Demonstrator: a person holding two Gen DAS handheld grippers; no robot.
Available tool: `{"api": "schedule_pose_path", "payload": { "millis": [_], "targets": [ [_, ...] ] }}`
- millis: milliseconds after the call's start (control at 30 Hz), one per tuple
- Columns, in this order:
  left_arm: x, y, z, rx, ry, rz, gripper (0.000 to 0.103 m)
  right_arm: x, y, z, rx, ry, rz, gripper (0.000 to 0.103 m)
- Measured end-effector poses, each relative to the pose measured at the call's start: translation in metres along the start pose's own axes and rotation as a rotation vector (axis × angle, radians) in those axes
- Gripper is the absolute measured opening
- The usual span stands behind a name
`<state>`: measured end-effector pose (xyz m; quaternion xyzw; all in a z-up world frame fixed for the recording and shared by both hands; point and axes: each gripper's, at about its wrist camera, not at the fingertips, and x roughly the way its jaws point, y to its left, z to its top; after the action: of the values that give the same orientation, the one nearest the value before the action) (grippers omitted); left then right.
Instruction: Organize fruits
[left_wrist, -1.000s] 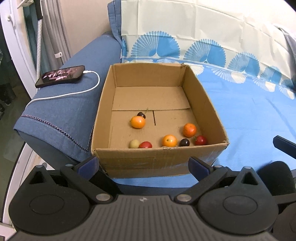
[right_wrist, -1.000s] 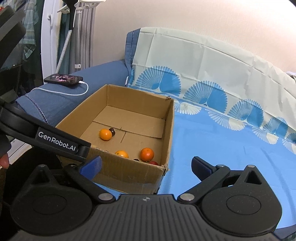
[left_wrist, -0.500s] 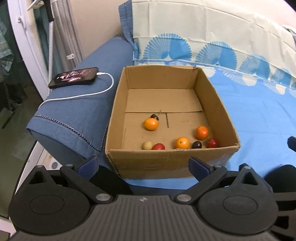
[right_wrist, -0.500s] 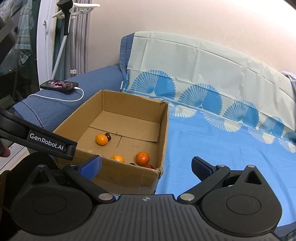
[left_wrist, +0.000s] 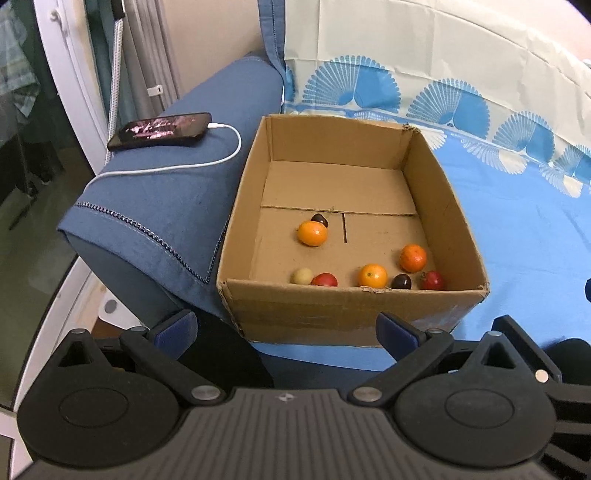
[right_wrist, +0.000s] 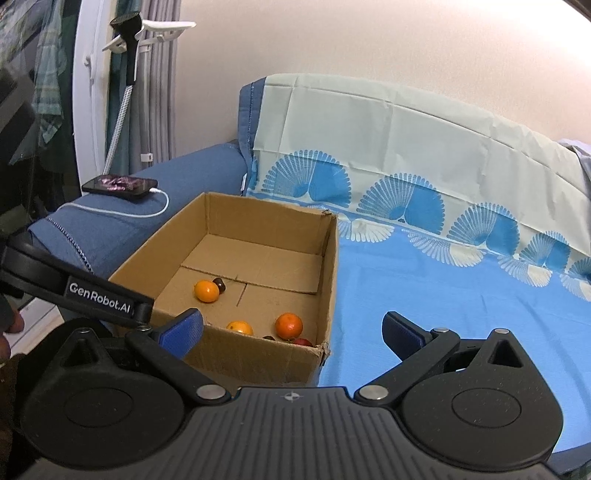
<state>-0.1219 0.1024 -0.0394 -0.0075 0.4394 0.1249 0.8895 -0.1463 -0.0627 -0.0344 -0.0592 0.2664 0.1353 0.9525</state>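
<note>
Cardboard box (left_wrist: 351, 310) on the blue sheet (left_wrist: 524, 236) kept the small fruits (left_wrist: 373, 275) gathered along its near wall; left gripper (left_wrist: 286, 326) and right gripper (right_wrist: 291, 328) hovered short of it, fingers wide and empty.

mixed small fruits (left_wrist: 373, 275) inside cardboard box (left_wrist: 347, 314)

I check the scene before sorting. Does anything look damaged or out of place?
Only small things. The cardboard box is torn at its near rim and its far right corner. A phone lies charging on the sofa arm beside it. All fruit is inside the box.
</note>
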Motion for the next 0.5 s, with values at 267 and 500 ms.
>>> {"api": "schedule_pose_path", "payload": {
  "millis": [267, 500],
  "targets": [
    [0.0007, 0.0006, -0.0011, 0.0, -0.009, 0.031, 0.103, 0.0011, 0.0026, -0.0006, -0.008, 0.008, 0.016, 0.102],
    [0.0015, 0.0001, -0.0011, 0.004, -0.008, 0.025, 0.103, 0.0038, 0.0018, -0.0007, 0.001, 0.019, 0.014, 0.102]
  ]
}}
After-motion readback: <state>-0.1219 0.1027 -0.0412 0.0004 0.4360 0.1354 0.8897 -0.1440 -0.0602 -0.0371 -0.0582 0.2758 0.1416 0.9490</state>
